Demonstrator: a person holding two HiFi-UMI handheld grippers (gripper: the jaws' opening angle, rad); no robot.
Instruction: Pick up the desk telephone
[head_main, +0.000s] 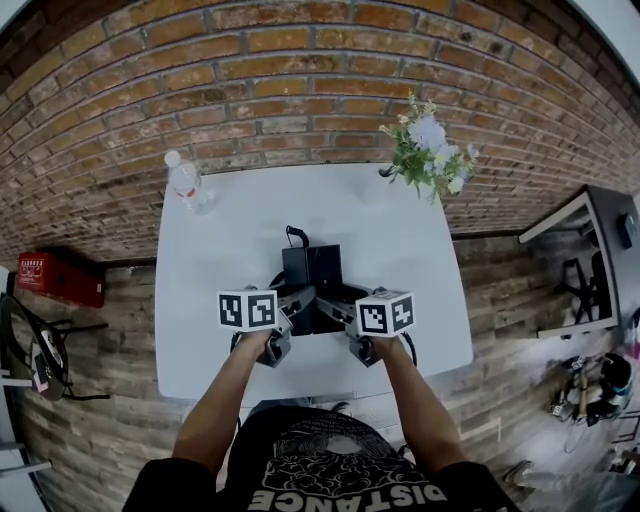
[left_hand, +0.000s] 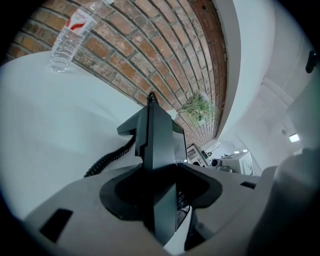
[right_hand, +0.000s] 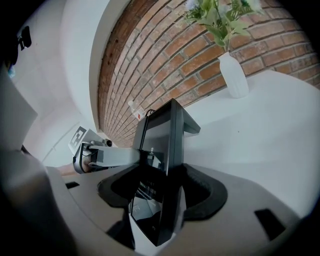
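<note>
1. White desk (head_main: 400, 230): the black telephone (head_main: 312, 268) is over its near middle, its long axis running from the person toward the brick wall (head_main: 300, 80).
2. Left gripper (head_main: 293, 312) and right gripper (head_main: 342, 312): their fingers clamp the telephone's opposite sides.
3. Coiled cord (left_hand: 107, 160): its coils show plainly only in the left gripper view. The telephone's glossy front shows only in the right gripper view.

"DISTANCE" upside-down on blk shirt (head_main: 300, 445), other txt unreadable

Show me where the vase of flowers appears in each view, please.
Head view: vase of flowers, upper right, at the table's far edge.
Left gripper view: vase right of centre, behind the telephone.
Right gripper view: vase top right, against the brick wall.
Shared landmark: the black telephone, central in every view.
</note>
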